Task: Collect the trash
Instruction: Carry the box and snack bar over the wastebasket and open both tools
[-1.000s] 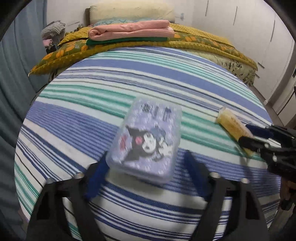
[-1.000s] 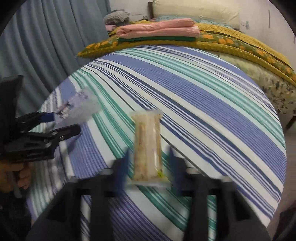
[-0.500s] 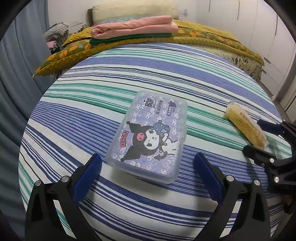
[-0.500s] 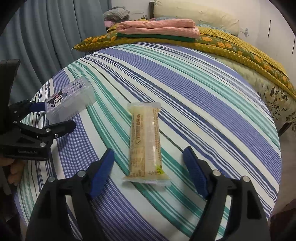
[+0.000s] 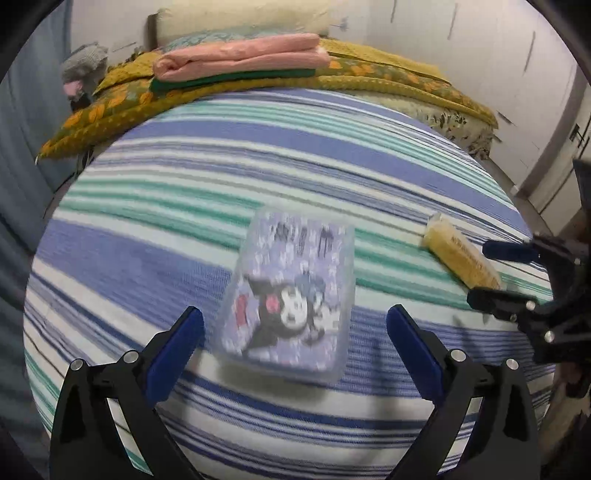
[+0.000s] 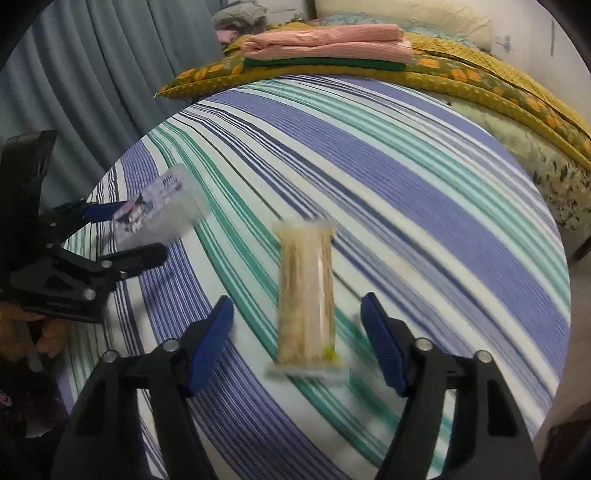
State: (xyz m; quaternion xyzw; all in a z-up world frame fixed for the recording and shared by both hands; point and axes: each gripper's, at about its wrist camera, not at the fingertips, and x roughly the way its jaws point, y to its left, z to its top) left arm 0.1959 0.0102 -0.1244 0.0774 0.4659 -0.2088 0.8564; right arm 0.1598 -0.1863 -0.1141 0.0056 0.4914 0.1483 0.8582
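A purple plastic box (image 5: 291,291) with a cartoon print lies on the striped bedsheet (image 5: 258,155). My left gripper (image 5: 295,332) stands wide open around its near end, and the blue pads are clear of its sides. A yellow snack packet (image 6: 306,295) lies lengthwise between the fingers of my right gripper (image 6: 297,332). Those jaws are closing, with gaps still showing on both sides of the packet. The right wrist view shows the left gripper (image 6: 122,236) beside the box (image 6: 159,214). In the left wrist view, the right gripper (image 5: 517,273) flanks the packet (image 5: 458,254).
Folded pink cloth (image 5: 240,55) on green cloth lies on a yellow floral blanket (image 5: 110,110) at the bed's far end, with a pillow (image 5: 240,18) behind. Grey-blue curtains (image 6: 92,74) hang on the left and white cupboard doors (image 5: 517,74) stand on the right. A hand (image 6: 26,328) holds the left gripper.
My left jaws opened wide from close beside the box and stayed wide. My right jaws spread away from the packet, then narrowed a little. Box and packet remain on the sheet.
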